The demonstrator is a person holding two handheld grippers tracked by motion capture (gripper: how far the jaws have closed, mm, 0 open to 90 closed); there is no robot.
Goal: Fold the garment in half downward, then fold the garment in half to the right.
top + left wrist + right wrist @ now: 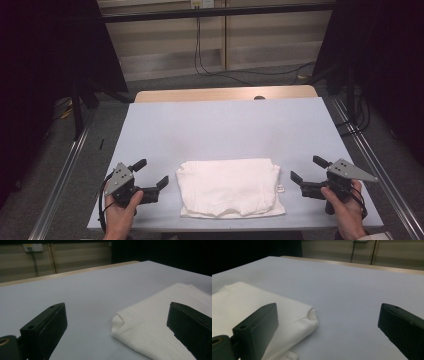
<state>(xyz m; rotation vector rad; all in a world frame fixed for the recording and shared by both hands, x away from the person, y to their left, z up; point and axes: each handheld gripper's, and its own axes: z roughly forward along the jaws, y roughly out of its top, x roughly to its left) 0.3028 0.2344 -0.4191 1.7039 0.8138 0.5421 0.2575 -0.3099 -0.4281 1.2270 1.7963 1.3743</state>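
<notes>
We see a folded white garment [230,187] lying flat on the pale surface [225,130], near its front edge at about 6 o'clock from the middle. Our left tool [151,174] hovers at 9 o'clock of the garment, just beside its edge, jaws spread wide with nothing between them. Our right tool [308,169] sits at 3 o'clock of it, likewise released and empty. A small label [280,188] pokes out at the garment's right edge.
</notes>
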